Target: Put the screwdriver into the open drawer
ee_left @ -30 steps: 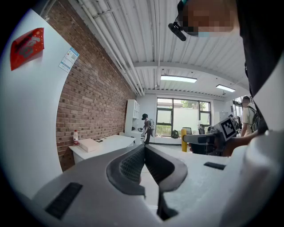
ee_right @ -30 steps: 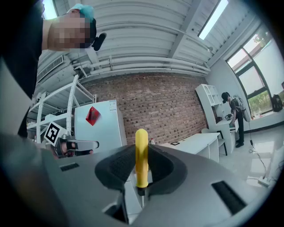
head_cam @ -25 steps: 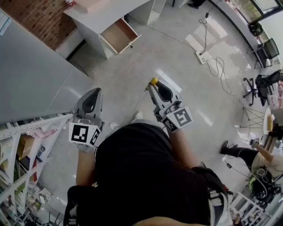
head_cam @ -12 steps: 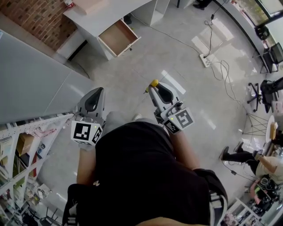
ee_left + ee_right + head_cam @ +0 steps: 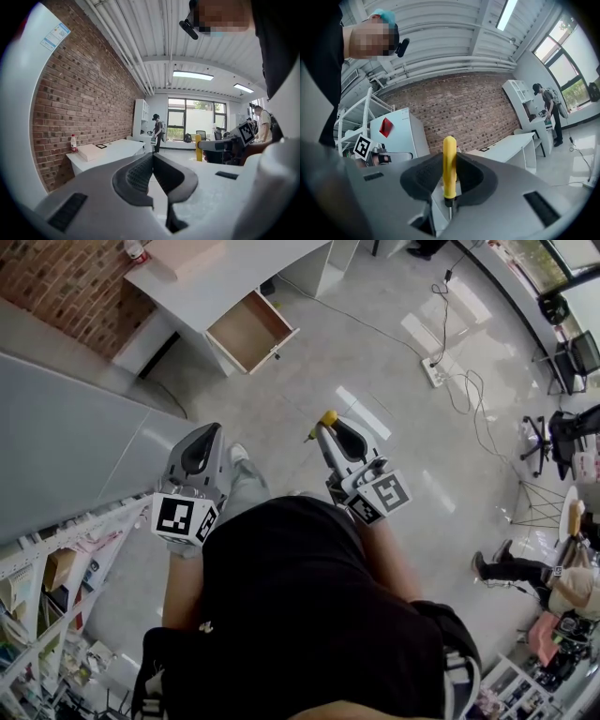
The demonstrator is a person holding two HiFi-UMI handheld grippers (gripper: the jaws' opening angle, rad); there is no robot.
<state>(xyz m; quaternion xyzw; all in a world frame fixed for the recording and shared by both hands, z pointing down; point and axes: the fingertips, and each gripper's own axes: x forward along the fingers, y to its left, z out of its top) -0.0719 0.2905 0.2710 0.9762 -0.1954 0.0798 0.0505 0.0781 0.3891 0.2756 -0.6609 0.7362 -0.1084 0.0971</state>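
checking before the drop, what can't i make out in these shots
- Yellow-handled screwdriver: metal tip, right gripper view, sunk behind the right claw.
- Open pale wooden drawer: rear end, head view, under the white desk; absent from both gripper views.
- Small red-capped bottle: label, left gripper view, too small.

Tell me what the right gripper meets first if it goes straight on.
Likely the white desk by its open drawer; only bare floor lies before the right gripper, though depth is unclear.
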